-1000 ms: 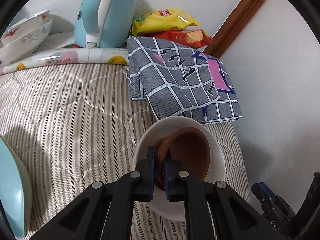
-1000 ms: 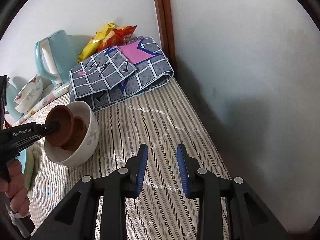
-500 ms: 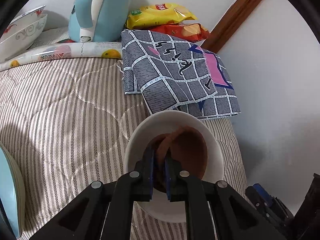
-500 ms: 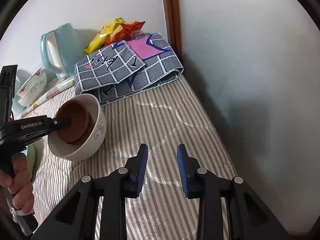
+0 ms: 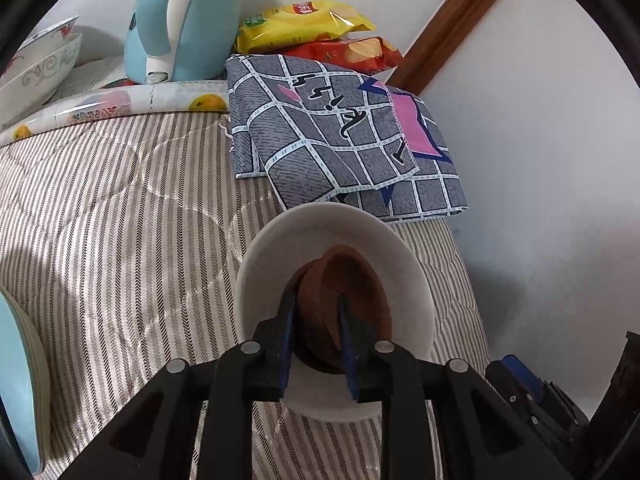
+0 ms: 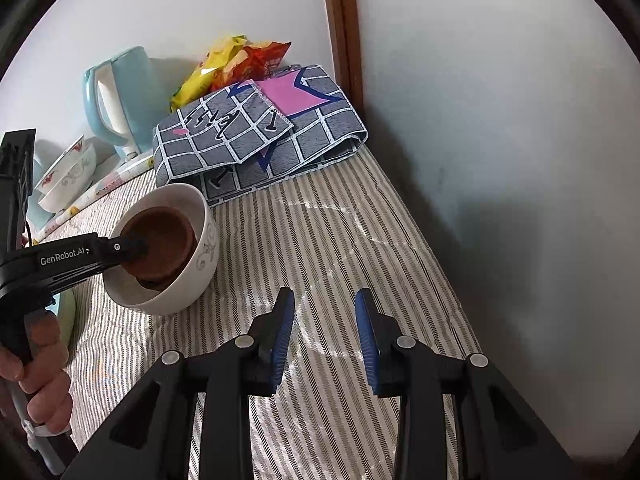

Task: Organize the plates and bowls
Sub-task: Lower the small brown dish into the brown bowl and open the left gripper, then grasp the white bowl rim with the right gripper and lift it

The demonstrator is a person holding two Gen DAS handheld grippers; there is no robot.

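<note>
A white bowl [image 5: 334, 236] [image 6: 200, 256] stands on the striped quilt. Small brown bowls [image 5: 352, 280] [image 6: 164, 236] sit nested inside it. My left gripper [image 5: 316, 312] [image 6: 136, 246] reaches into the white bowl; its jaws stand apart on either side of the top brown bowl's rim, no longer clamped. My right gripper [image 6: 324, 316] is open and empty above the quilt, to the right of the white bowl. A stack of patterned white bowls [image 5: 36, 68] [image 6: 68, 176] sits far left. A pale blue plate [image 5: 18, 384] shows at the left edge.
A folded grey checked cloth [image 5: 344, 136] [image 6: 256, 136] lies just behind the white bowl. A light blue kettle [image 5: 184, 20] [image 6: 116, 96] and snack bags [image 5: 308, 28] [image 6: 232, 68] stand at the back. A white wall [image 6: 500, 140] borders the quilt's right edge.
My left gripper lowered the brown bowl into the white bowl, and its jaws have opened off the rim. The right gripper stayed open and hardly moved.
</note>
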